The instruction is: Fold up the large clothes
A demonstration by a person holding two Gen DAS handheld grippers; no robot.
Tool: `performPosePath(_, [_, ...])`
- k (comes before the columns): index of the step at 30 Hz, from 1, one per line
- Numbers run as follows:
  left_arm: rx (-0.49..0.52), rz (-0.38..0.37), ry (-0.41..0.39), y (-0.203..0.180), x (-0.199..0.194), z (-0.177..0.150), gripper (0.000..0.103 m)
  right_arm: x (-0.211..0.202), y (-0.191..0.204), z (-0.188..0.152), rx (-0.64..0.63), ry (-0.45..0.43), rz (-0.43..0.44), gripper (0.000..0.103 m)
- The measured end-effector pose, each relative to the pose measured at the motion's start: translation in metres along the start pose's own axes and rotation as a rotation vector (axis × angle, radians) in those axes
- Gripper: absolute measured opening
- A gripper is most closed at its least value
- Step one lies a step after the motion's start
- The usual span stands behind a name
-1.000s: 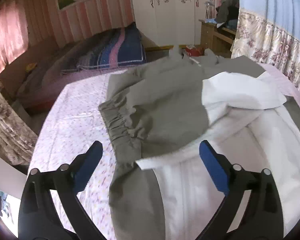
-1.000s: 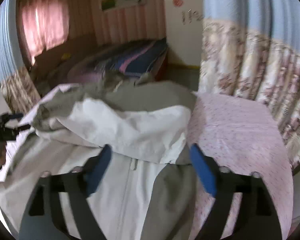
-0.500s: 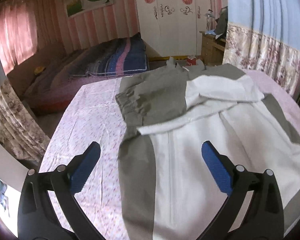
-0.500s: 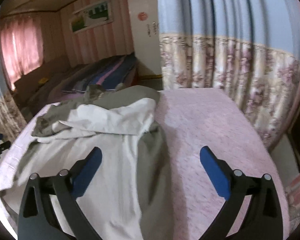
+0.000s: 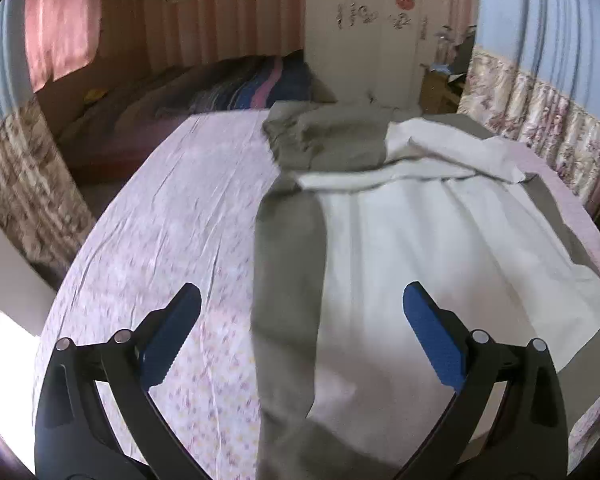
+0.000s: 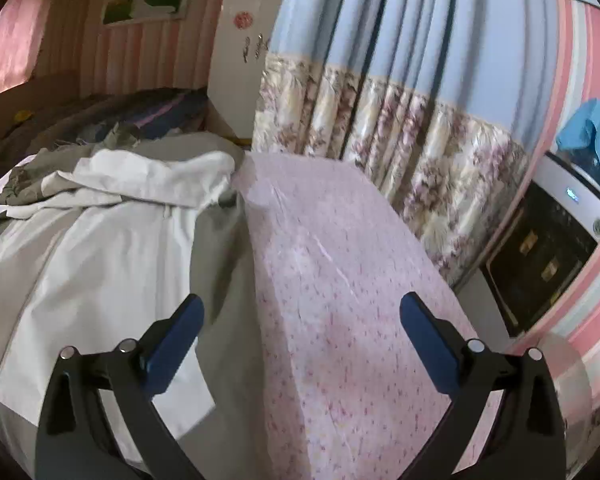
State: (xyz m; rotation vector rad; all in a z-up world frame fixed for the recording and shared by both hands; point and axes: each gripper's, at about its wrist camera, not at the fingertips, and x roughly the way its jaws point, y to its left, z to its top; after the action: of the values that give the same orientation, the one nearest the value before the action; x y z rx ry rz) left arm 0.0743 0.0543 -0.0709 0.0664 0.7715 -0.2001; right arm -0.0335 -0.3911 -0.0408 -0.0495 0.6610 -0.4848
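Note:
A large grey and white garment (image 5: 400, 240) lies spread on the pink flowered bed sheet (image 5: 172, 216), its far part bunched and folded over. It also shows in the right wrist view (image 6: 100, 248), at the left. My left gripper (image 5: 302, 328) is open and empty, held above the garment's near grey strip. My right gripper (image 6: 302, 332) is open and empty, above the garment's right edge and the bare sheet (image 6: 340, 280).
A second bed with a striped dark blanket (image 5: 244, 88) stands beyond. A white wardrobe (image 5: 364, 32) is at the back. Flowered curtains (image 6: 400, 120) hang along the right side. A dark cabinet with a white appliance (image 6: 548, 240) stands at the far right.
Both grippers have pulled back and up from the bunched far part of the garment toward its near end. The right view has swung right toward the curtain. Both stayed open.

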Motion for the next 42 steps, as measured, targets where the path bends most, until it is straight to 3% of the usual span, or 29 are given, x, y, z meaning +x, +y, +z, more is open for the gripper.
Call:
performPosePath(2, [-0.014,-0.008,0.009,0.002,-0.002,-0.009,0.100,-0.001,-0.006,-0.004,0.029,0.005,0.031,0.099])
performPosePath(8, [-0.057,-0.005,0.035,0.005,-0.003,-0.030,0.100,-0.003,-0.009,-0.015,0.120,0.030,0.241,0.099])
performPosePath(17, [-0.092,-0.020,0.075,0.002,-0.004,-0.053,0.100,-0.027,-0.015,-0.038,0.129,0.001,0.311,0.098])
performPosePath(20, [-0.101,-0.025,0.090,0.002,0.001,-0.062,0.100,-0.021,-0.017,-0.050,0.118,0.034,0.274,0.098])
performPosePath(23, [-0.107,-0.030,0.099,0.001,0.004,-0.068,0.099,-0.014,-0.023,-0.063,0.144,0.085,0.304,0.098])
performPosePath(27, [-0.110,-0.085,0.127,-0.004,0.010,-0.076,0.085,-0.009,-0.022,-0.076,0.129,0.131,0.315,0.094])
performPosePath(32, [-0.062,-0.079,0.134,-0.017,0.007,-0.083,0.071,-0.006,-0.012,-0.090,0.126,0.187,0.372,0.075])
performPosePath(37, [-0.066,-0.115,0.141,-0.019,0.005,-0.088,0.057,-0.010,0.001,-0.107,0.085,0.238,0.413,0.075])
performPosePath(39, [-0.052,-0.123,0.135,-0.023,0.002,-0.088,0.042,-0.010,0.005,-0.111,0.067,0.246,0.404,0.066])
performPosePath(41, [-0.006,-0.106,0.113,-0.030,-0.004,-0.085,0.028,-0.014,0.005,-0.108,0.048,0.229,0.392,0.020])
performPosePath(42, [0.003,-0.101,0.107,-0.031,-0.006,-0.083,0.025,-0.015,0.001,-0.104,0.072,0.224,0.427,0.016])
